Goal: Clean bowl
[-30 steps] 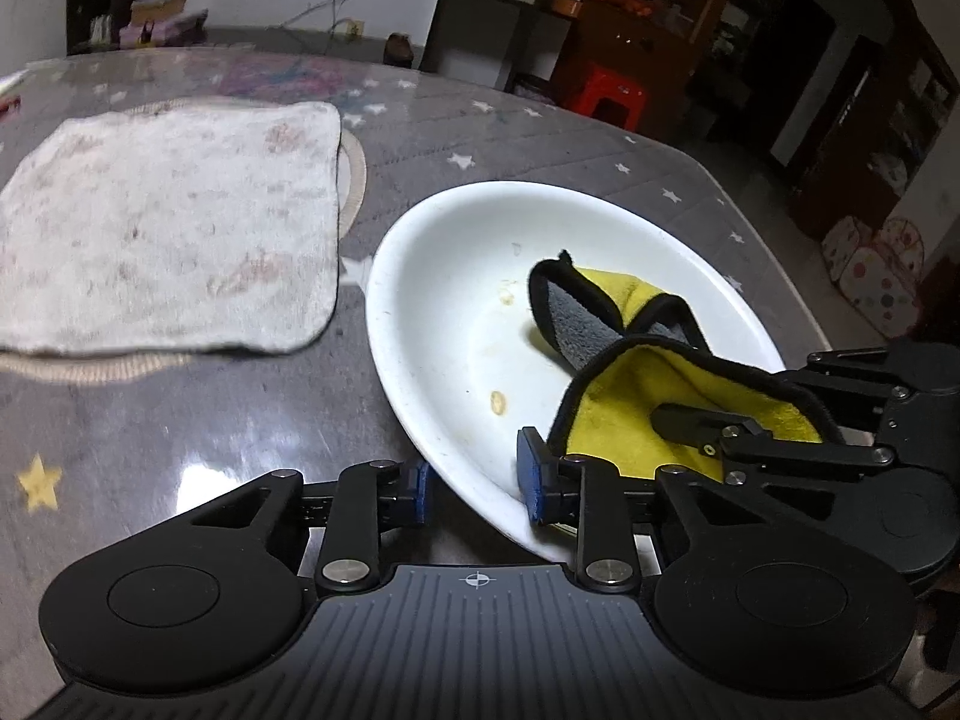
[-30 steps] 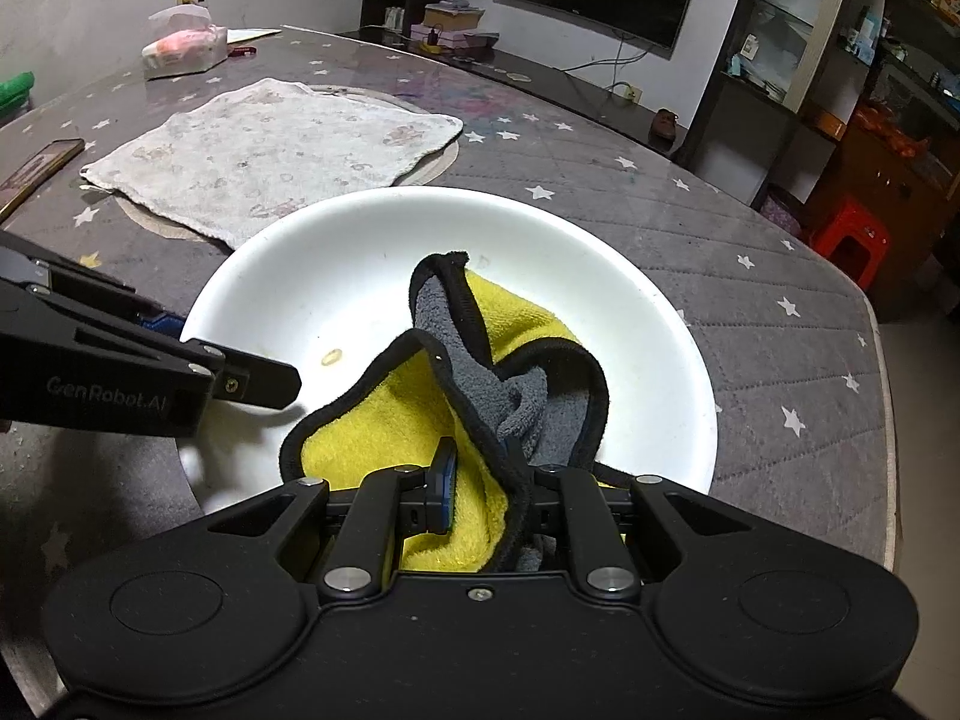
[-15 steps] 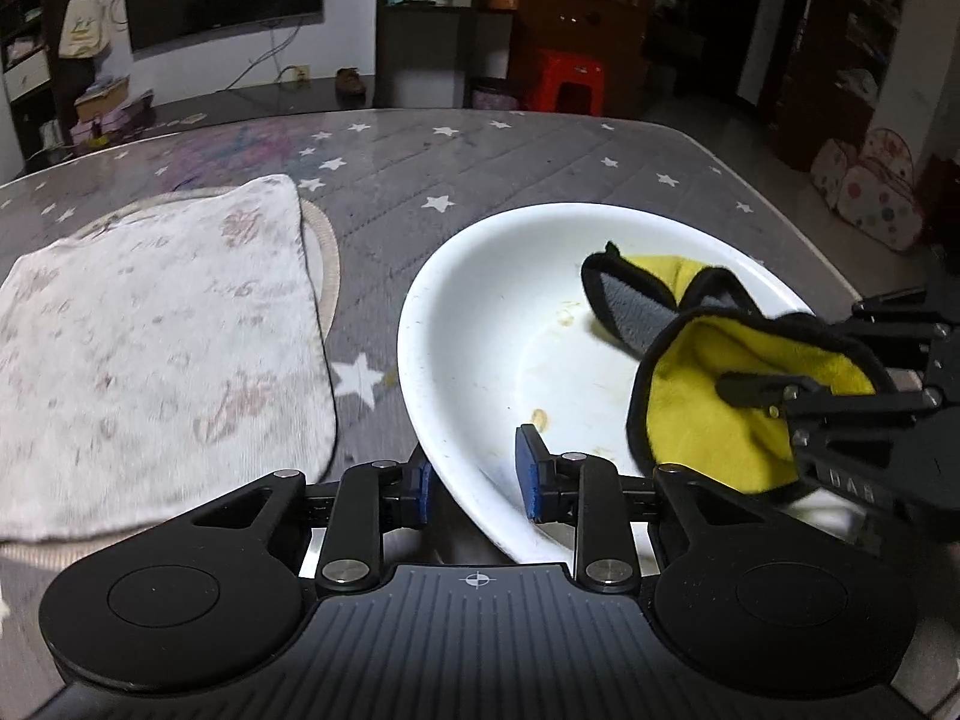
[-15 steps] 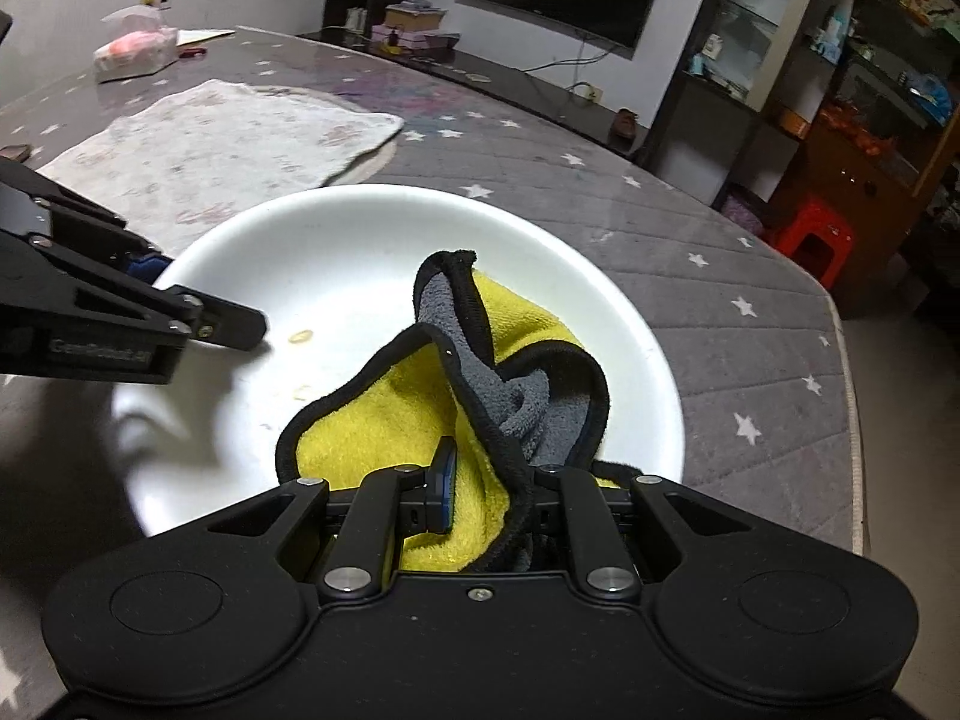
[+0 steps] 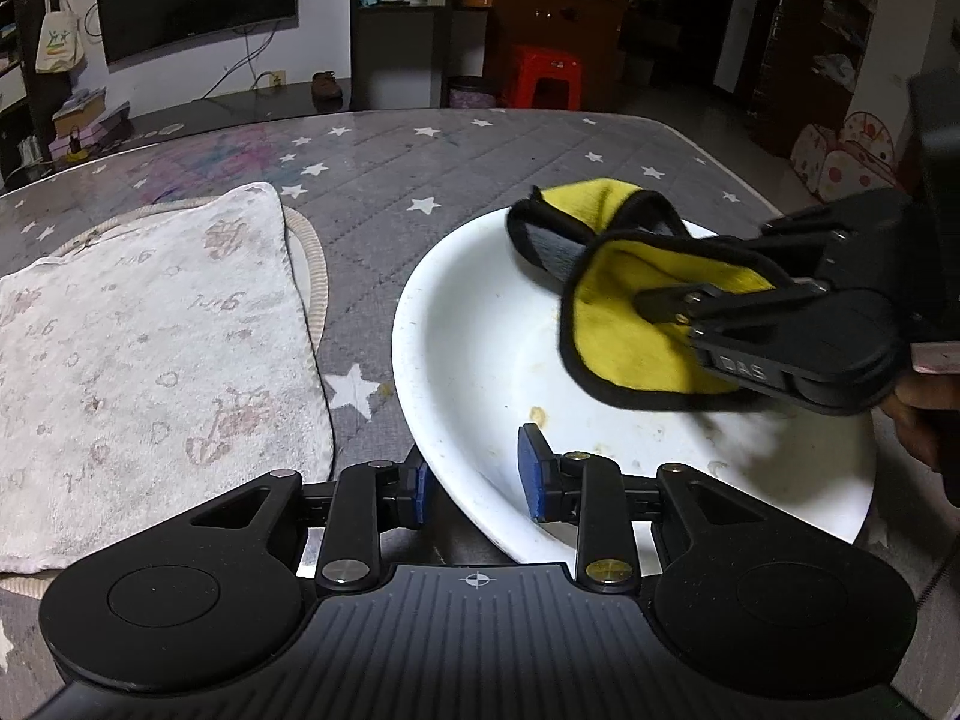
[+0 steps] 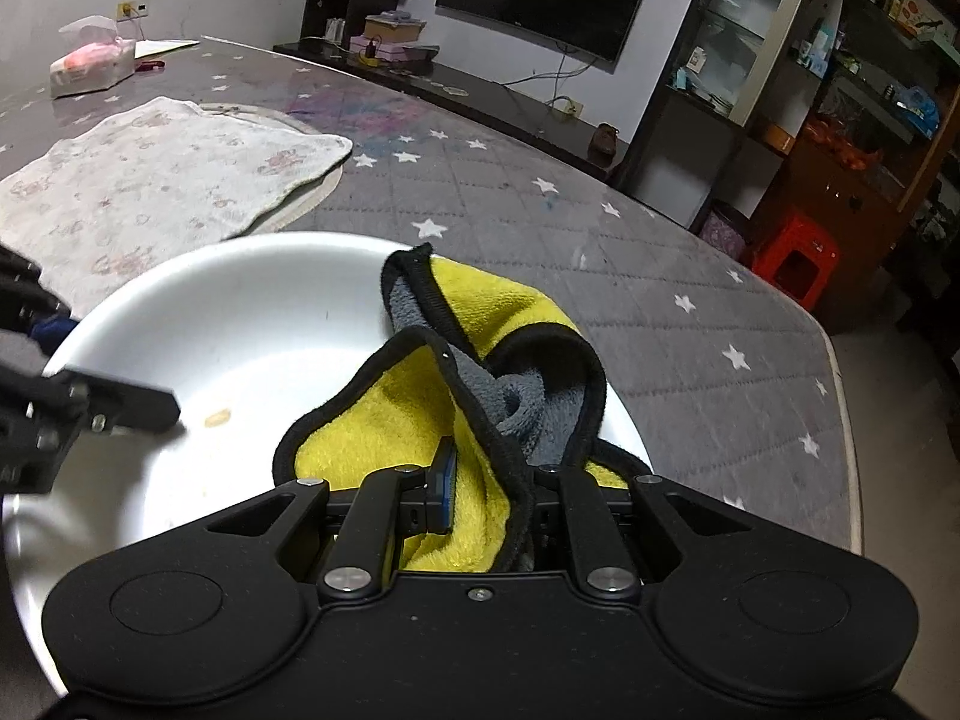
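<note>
Bowl [image 5: 480, 360] and cloth meet near the corner of a grey, star-printed surface [image 5: 480, 168], and the way each is held looks to me like a division of labour. One tool steadies and the other wipes. The left claw [image 5: 474, 489] straddles the bowl's near rim, one blue pad outside the wall and one inside; its jaws are opening a little, and the inner pad appears to stand just off the white wall, so I judge the grip to be loose or being reset, not a firm clamp. Holding the rim there would keep the bowl from sliding under the wiping. The right claw [image 6: 489, 495] is pressed together on a bunched fold of the yellow and grey cloth [image 6: 420, 420], pinching it near the edge so that most of the fabric hangs forward and down into the bowl. In the left wrist view the cloth sits over the far right part of the basin. The bowl itself is wide, shallow and glossy white, with a small yellowish crumb [image 6: 217, 418] on its floor and faint brownish smears, so cleaning seems unfinished. A pale patterned towel [image 5: 150, 360] lies flat just beside the bowl, apart from it.
</note>
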Demonstrator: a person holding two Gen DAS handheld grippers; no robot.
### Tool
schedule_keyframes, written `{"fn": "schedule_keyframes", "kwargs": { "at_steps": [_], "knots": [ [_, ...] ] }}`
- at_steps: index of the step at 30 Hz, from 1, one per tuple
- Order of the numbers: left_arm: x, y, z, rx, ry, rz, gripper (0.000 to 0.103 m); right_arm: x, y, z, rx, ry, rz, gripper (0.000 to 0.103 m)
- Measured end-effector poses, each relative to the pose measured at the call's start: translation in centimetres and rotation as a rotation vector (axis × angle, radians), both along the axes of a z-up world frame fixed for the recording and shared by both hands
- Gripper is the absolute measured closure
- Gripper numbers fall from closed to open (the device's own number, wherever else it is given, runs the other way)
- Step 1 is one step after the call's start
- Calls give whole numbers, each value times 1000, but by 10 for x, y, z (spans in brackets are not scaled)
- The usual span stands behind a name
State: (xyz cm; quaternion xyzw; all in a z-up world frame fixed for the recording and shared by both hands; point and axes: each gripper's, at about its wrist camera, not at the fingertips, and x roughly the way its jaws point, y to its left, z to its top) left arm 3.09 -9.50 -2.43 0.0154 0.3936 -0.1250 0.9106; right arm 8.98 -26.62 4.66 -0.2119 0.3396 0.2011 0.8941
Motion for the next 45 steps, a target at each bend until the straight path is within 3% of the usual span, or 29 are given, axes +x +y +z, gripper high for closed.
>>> {"fn": "schedule_keyframes", "kwargs": {
  "at_steps": [9,16,22,28,33,35,42,45],
  "knots": [
    [-8,-2,4,-48,55,69,69,3,2,1,20,-1,-4,87],
    [-26,-5,4,-140,103,142,58,0,1,1,25,-5,-15,87],
    [-33,-14,5,-158,113,169,48,-6,-2,2,22,-3,-18,87],
    [-36,-20,4,-153,112,175,46,-18,-11,4,16,3,-22,87],
    [-38,-20,3,-151,102,196,52,-28,-16,5,6,11,-24,87],
    [-38,-19,3,-167,103,195,66,-34,-17,7,1,19,-23,87],
    [-34,-7,5,-222,140,165,72,-50,-17,10,-6,52,-6,87],
    [-29,1,6,-202,149,132,75,-58,-15,11,-14,65,10,87]
  ]
}}
